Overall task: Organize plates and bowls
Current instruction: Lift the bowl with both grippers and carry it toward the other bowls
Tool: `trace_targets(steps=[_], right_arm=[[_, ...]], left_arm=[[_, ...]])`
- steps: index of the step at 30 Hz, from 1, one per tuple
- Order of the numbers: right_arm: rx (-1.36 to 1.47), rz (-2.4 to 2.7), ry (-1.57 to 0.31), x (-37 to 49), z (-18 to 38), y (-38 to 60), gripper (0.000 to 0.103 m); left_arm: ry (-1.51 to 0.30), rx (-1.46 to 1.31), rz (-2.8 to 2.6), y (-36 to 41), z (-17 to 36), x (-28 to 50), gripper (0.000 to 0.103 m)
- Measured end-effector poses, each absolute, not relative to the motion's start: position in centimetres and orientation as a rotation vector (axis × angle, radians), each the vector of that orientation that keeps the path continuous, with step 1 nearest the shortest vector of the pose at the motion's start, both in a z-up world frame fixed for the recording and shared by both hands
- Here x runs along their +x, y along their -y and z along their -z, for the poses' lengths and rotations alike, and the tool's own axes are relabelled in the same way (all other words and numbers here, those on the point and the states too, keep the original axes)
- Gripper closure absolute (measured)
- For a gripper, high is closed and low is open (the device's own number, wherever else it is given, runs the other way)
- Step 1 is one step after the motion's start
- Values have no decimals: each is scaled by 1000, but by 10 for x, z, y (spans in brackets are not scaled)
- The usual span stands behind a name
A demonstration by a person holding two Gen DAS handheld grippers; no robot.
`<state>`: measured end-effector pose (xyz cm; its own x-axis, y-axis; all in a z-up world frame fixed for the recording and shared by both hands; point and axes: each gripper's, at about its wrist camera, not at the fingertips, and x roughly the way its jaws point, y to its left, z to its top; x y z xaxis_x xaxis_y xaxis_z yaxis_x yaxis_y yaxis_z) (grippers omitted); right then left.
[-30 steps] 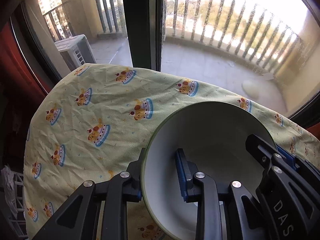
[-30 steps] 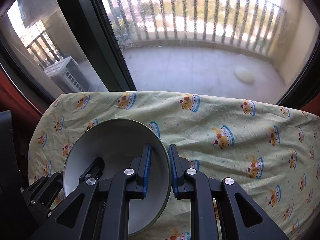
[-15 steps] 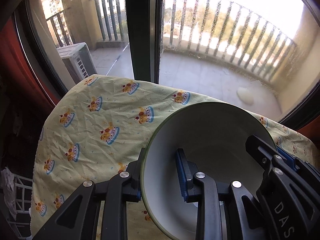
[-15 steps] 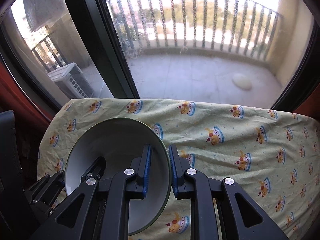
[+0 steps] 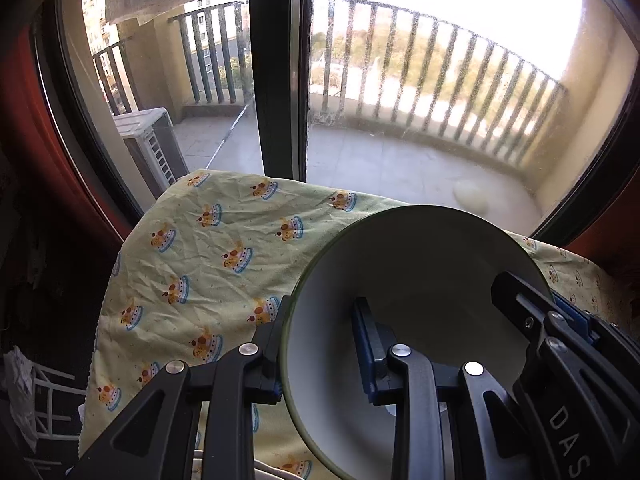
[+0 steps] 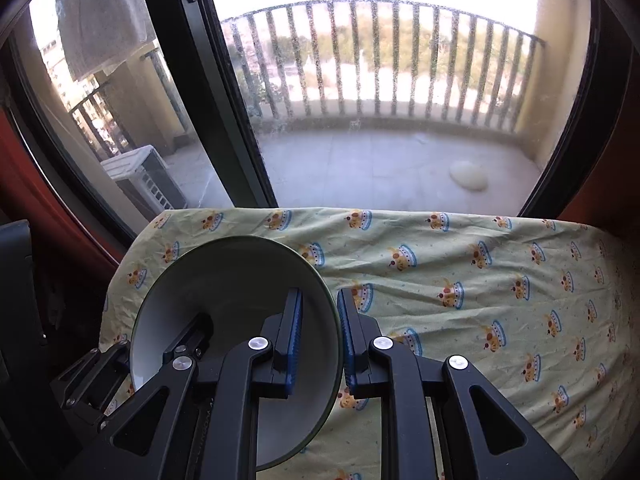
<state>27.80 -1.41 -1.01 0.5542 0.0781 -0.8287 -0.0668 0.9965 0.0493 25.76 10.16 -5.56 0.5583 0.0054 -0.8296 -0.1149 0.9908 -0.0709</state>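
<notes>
Bowl (image 5: 420, 280) — white inside, green rim — hangs tilted above the near-left part of the cloth-covered desk (image 5: 208, 248), held at two sides. Left gripper (image 5: 320, 350) pinches its left rim, one finger inside and one outside; right gripper (image 6: 318, 338) pinches the opposite rim likewise. A window with a balcony railing (image 6: 380, 60) lies beyond the far edge.

Both views now take in more of the window and balcony than a second ago. The white, green-rimmed ceramic bowl (image 5: 420, 304) sits higher above the pale yellow cake-print tablecloth (image 5: 208, 264), whose far edge lies lower in both views. A pale hanging cloth (image 6: 100, 24) now shows at upper left, and the white outdoor air-conditioner unit (image 5: 150, 144) appears nearer centre.
</notes>
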Motion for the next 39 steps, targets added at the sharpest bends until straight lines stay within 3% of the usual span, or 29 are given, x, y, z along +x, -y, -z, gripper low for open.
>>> trace_targets(steps=[21,39], right_arm=[[109,134,-949,155,-18,58,82],[113,78,-1020,110,-9,127,82]], left_arm=[[-964,5,152,-58,46,171,76],[-1014,11,75,8,58,119,75]])
